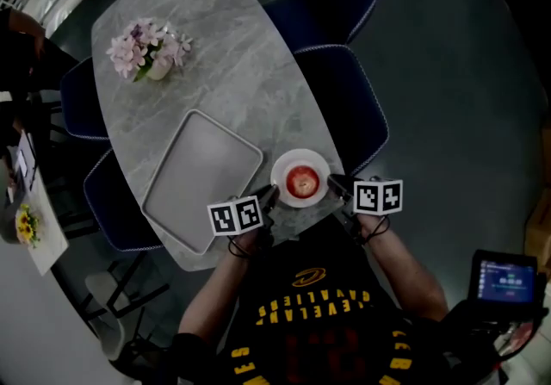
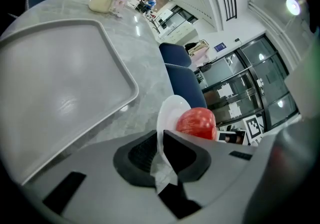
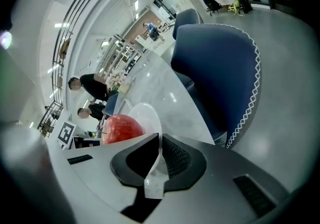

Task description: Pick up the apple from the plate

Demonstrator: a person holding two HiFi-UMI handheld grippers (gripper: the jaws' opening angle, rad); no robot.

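Both tongs are clenched on the same thing, one from each side. The left tongs (image 2: 160, 149) pinch the thin rim of the plate (image 2: 170, 112), and the rim stands right between the two black pads. The right tongs (image 3: 159, 154) pinch the other side of the rim the same way. The plate is small, round and white. The apple (image 1: 302, 181) is red and sits in the middle of the plate, between the two tongs, and no pad touches it. In the head view the plate is at the near end of the bench (image 1: 232, 56), close to the person. I cannot tell if the plate rests on the bench or is held a bit above it. The bench is grey like stone with rounded ends. A big grey tray (image 1: 202, 176) lies just beside the plate, on its left, and has nothing on it. Far up the bench stands a pot of pink flowers (image 1: 146, 47), well apart from the plate. Dark blue chairs (image 1: 344, 99) stand round the bench. Each of the tongs has a cube with black and white squares on it. The person wears a black shirt (image 1: 301, 323) with yellow letters, and both arms reach forward to the plate.
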